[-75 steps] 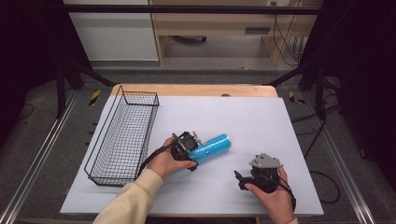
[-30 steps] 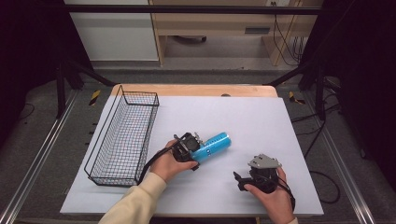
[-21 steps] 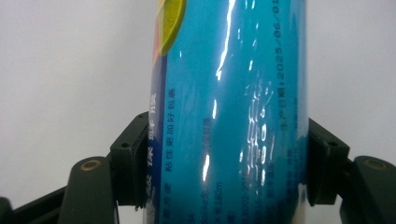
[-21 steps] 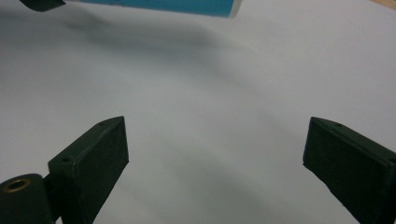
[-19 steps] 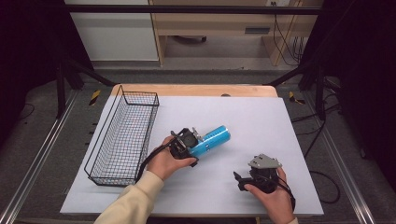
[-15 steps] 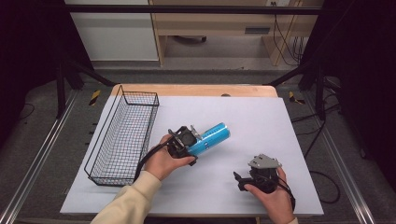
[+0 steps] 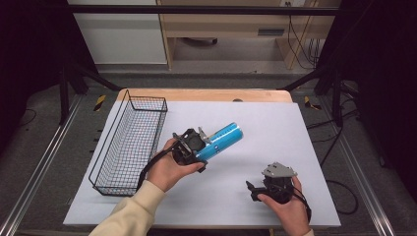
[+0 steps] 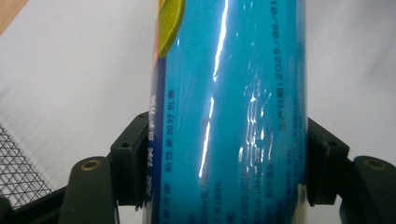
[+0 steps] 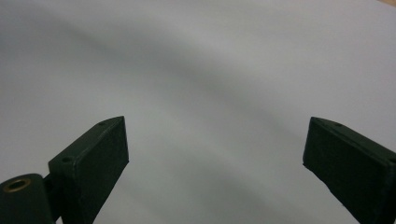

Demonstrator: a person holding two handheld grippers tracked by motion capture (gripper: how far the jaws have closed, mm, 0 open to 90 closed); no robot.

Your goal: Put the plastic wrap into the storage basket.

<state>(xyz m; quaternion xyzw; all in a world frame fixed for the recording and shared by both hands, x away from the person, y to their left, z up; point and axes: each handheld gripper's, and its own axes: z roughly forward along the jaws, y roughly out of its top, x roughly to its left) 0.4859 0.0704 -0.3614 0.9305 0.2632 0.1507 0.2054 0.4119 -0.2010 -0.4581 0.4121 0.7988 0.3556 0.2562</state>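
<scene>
Left gripper (image 7: 196, 147) pinching the blue tube (image 7: 222, 140), lifted mid-table; wire basket (image 7: 129, 142) at left edge awaits. Right gripper (image 7: 265, 189) spread, idle.

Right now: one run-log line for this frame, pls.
left gripper: shut on blue tube, lifted off white sheet | right gripper: open, empty, over sheet | wire basket: left, empty
</scene>
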